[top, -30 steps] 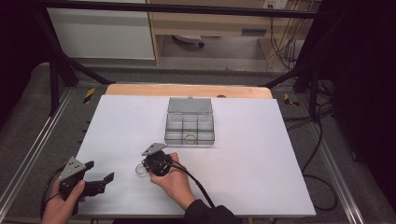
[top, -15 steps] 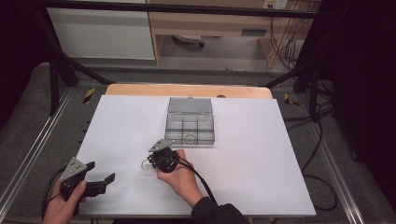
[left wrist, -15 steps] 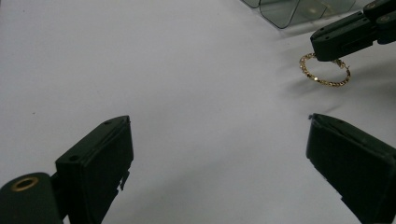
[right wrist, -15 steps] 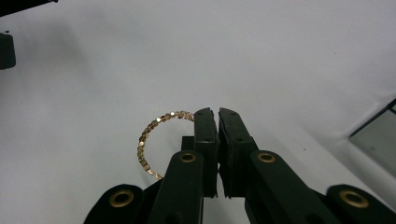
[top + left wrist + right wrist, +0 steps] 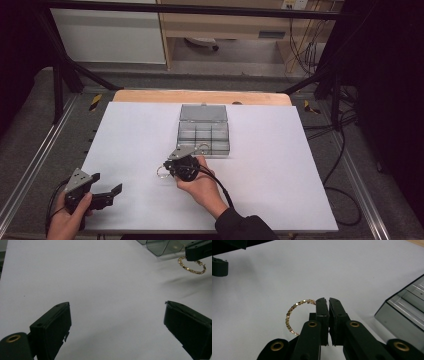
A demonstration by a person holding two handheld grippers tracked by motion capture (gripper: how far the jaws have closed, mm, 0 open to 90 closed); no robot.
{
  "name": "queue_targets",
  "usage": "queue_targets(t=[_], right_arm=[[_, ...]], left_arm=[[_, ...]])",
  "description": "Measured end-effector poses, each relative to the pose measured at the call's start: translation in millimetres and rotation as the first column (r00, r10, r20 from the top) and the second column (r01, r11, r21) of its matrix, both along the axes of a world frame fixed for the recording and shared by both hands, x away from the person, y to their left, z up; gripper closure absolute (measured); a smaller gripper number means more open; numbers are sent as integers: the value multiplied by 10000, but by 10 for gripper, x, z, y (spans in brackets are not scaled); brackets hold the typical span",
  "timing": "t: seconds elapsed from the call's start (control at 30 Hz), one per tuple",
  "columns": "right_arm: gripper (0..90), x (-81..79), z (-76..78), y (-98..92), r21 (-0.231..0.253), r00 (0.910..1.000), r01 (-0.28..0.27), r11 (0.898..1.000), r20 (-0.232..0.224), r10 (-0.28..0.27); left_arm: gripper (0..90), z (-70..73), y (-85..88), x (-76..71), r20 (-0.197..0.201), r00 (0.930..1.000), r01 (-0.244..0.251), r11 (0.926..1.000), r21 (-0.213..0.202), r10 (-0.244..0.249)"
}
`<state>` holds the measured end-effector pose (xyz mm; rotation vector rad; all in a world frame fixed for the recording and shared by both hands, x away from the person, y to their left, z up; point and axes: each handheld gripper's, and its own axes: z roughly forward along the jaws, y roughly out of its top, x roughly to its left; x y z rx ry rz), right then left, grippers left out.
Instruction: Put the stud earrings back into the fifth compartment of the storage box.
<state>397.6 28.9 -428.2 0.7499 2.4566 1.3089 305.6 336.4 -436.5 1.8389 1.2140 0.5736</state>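
Observation:
A gold chain bracelet (image 5: 290,315) curves out to the left of my right gripper (image 5: 327,301), whose jaws are shut on one end of it. From above, the right gripper (image 5: 169,168) hovers just in front of the clear compartment box (image 5: 204,132), with the bracelet (image 5: 162,171) hanging at its left. My left gripper (image 5: 107,183) rests near the table's front left corner, jaws wide apart and nothing between them (image 5: 117,312). In the left gripper view the bracelet (image 5: 192,267) dangles from the right gripper's jaw at the upper right.
The clear box (image 5: 407,310) has its lid standing open at the back and several small compartments. A white sheet (image 5: 280,165) covers the table, with a wooden strip (image 5: 200,96) along the far edge. Metal rails run down both sides.
My right gripper has carried the bracelet away from the front edge and a little upward, closer to the clear box. The left gripper has stayed put.

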Motion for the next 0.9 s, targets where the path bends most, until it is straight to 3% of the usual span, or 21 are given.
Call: queue_targets(t=[0.33, 0.9], right_arm=[[871, 27, 71, -85, 518, 9991, 413, 9978, 20, -414], [871, 120, 170, -369, 967, 9930, 1153, 9886, 154, -1173]], left_arm=[[80, 1, -1, -3, -3, 9999, 118, 9999, -46, -118], [81, 1, -13, -7, -29, 9999, 154, 9999, -22, -154]])
